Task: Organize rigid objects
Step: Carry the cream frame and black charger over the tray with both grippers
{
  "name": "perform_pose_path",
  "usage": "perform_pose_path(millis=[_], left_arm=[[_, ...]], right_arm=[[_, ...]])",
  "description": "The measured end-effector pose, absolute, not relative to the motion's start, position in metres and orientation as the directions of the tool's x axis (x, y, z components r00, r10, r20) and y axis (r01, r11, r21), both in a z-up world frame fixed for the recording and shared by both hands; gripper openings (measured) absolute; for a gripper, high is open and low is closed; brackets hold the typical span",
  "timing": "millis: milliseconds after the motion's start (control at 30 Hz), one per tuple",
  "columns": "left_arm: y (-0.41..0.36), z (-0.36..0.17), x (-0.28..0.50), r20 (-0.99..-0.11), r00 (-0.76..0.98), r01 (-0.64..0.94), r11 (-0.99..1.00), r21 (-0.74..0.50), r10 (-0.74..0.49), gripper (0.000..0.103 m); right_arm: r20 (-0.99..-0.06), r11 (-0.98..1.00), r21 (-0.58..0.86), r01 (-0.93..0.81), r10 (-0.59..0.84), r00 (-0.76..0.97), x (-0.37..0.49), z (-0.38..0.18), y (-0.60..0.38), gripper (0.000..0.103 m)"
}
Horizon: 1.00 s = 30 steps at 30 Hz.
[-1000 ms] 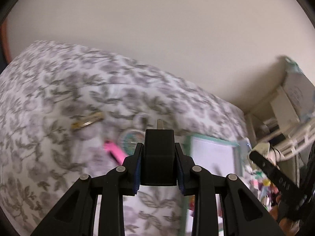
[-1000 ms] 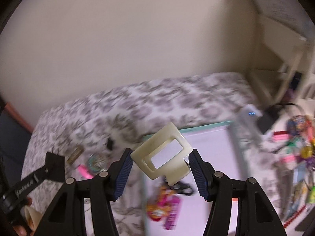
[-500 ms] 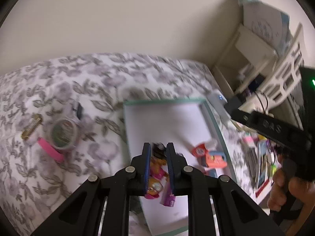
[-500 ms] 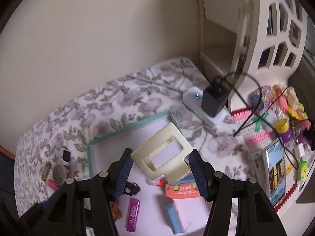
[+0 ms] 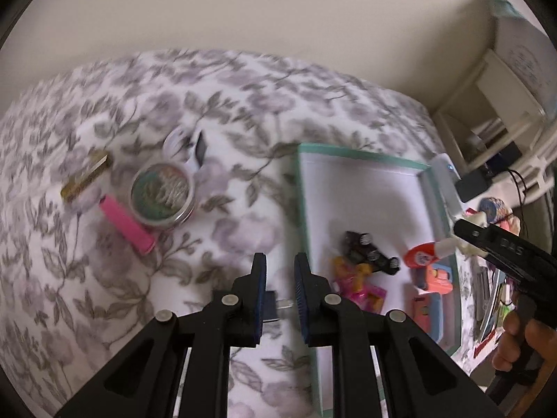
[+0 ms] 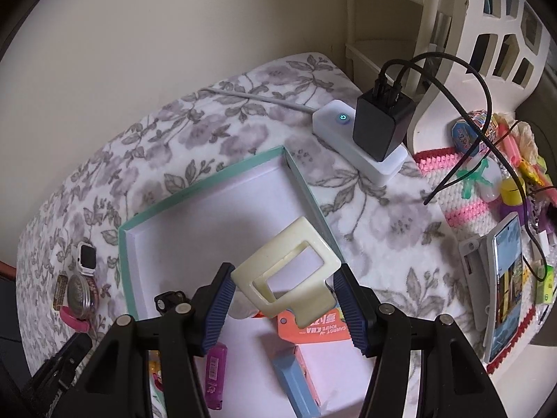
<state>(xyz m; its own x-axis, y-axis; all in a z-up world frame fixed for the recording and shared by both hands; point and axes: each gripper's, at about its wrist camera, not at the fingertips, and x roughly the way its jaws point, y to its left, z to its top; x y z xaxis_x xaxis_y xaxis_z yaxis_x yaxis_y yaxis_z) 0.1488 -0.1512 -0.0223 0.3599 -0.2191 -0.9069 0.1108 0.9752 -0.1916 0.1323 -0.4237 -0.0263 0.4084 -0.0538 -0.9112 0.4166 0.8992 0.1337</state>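
Readable print: an orange card [image 6: 315,327] in the teal-rimmed tray [image 6: 202,188] bears "CARROT KNIFE"; the rest of its text is too small to make out. The flank of the right gripper seen from the left wrist view carries raised letters, roughly "DAS", not sharp enough to confirm.

Right gripper [image 6: 283,299]: jaws about half spread and clamped on a cream plastic clip [image 6: 289,271] with a rectangular window, held tilted above the tray's near half. A hand [image 5: 522,341] grips its handle.

Left gripper [image 5: 280,280]: jaws drawn nearly together with nothing between the pads; it hangs over the floral bedspread [image 5: 226,104], just beside the tray's left rim. A small dark block with a pale tip lies on the bedspread below the gap.

In the tray: a black toy car [image 5: 370,252], a pink-and-yellow packet [image 5: 358,285], a purple USB stick [image 6: 216,376] and a blue bar [image 6: 296,379].

On the bedspread left of the tray: a round tin [image 5: 162,193], a pink bar [image 5: 127,224], a gold comb-like piece [image 5: 85,177] and a small watch [image 6: 86,257].
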Motion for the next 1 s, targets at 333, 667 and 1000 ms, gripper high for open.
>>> perform_pose_path(millis=[333, 667, 1000], left_arm=[[-0.14, -0.05, 0.153, -0.932, 0.3, 0.044, 0.979, -0.201, -0.204, 0.071], [-0.145, -0.075, 0.155, -0.961, 0.256, 0.062, 0.994, -0.09, -0.103, 0.071], [-0.146, -0.078, 0.155, -0.964, 0.248, 0.061, 0.995, -0.083, -0.096, 0.054]], right_arm=[[-0.921, 0.891, 0.133, 0.435, -0.051, 0.387, 0.131, -0.033, -0.429, 0.061], [-0.92, 0.891, 0.148, 0.428, -0.034, 0.39, 0.133, -0.034, -0.428, 0.061], [-0.926, 0.882, 0.153, 0.445, -0.03, 0.377, 0.132, -0.038, -0.431, 0.061]])
